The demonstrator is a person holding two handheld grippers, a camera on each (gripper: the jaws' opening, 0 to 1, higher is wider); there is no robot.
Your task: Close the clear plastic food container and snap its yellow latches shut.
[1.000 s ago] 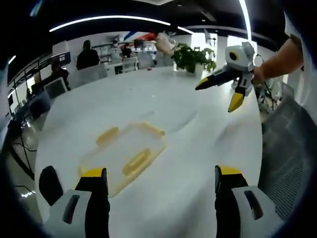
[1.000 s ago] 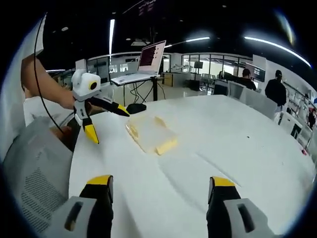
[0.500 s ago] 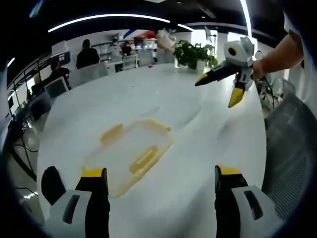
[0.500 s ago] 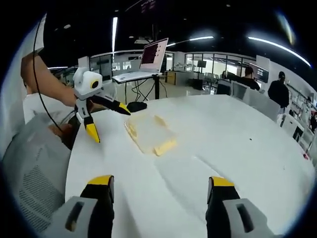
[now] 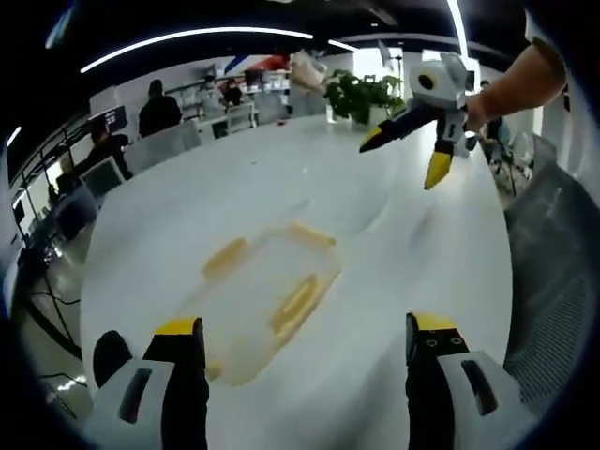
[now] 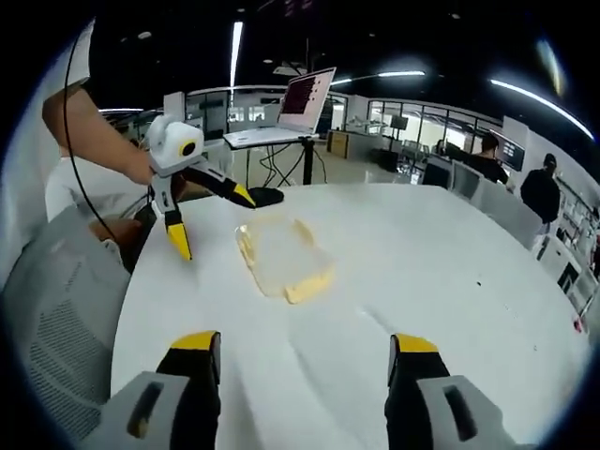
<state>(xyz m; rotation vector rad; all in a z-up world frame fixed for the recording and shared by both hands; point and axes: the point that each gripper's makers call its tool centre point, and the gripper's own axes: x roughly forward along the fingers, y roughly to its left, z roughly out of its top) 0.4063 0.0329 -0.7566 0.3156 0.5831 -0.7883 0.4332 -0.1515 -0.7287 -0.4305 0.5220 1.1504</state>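
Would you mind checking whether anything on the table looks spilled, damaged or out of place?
Nothing stands out: the clear container lies flat on the white table, nothing spilled around it, and both grippers are open above the table, apart from it.

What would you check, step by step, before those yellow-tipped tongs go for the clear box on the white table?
1. Left tongs open and holding nothing: ok.
2. Right tongs open and holding nothing: ok.
3. Clear food container lies flat on the white table, apart from both tongs: ok.
4. Table around the container free of other things: ok; the potted plant stands at the far edge.
5. Lid seated on the container: cannot tell, too blurred.
6. Yellow latches snapped shut: cannot tell; they look spread outward, so likely not yet.
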